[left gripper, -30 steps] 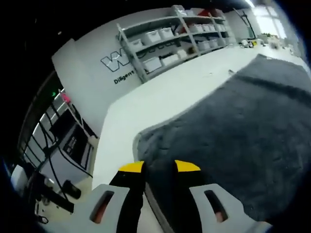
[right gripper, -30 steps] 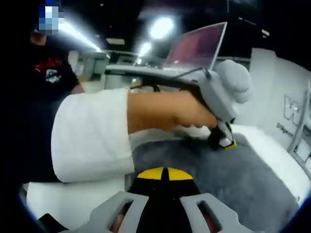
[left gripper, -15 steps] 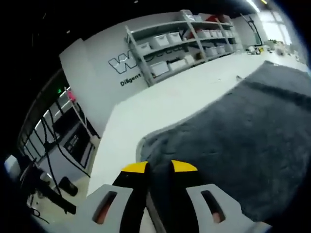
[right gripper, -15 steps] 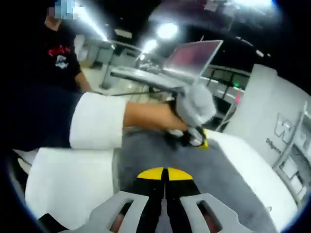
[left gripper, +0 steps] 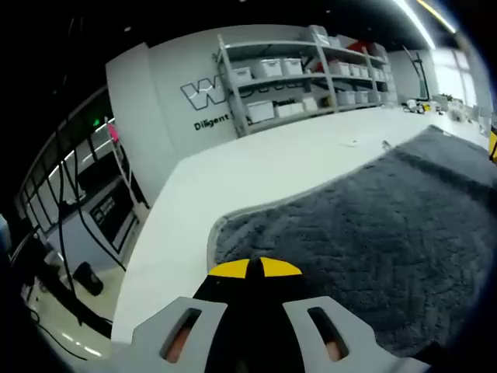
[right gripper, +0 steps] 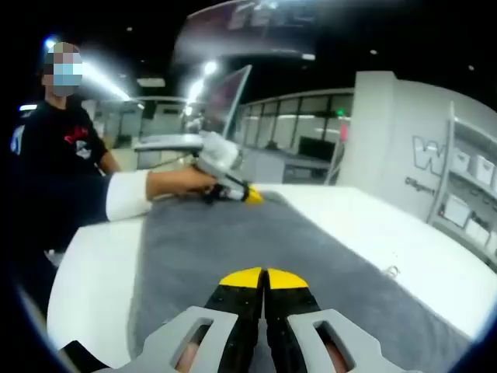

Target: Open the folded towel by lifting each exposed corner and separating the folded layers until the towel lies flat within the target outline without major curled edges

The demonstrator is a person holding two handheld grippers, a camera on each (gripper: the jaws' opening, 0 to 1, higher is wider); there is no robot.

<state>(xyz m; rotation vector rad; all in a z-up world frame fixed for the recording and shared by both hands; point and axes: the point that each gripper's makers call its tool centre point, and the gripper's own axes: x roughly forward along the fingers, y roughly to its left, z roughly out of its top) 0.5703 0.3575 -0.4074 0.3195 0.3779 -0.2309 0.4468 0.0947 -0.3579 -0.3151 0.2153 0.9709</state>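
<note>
Closest in the left gripper view, the left gripper has its yellow-tipped jaws pressed together over the near edge of the grey towel; whether any cloth is pinched between them I cannot tell. The towel spreads out from there across the white table, its rounded corner just beside the jaws and its far end running off toward the right. Beyond the table stand grey shelves loaded with white bins against a wall with dark lettering. In the right gripper view, the right gripper also has its jaws together, low over the towel, which lies as a long flat strip down the table. At the towel's far end the left gripper sits at the edge, held by a hand in a white cuff. A person in a black shirt stands behind.
</note>
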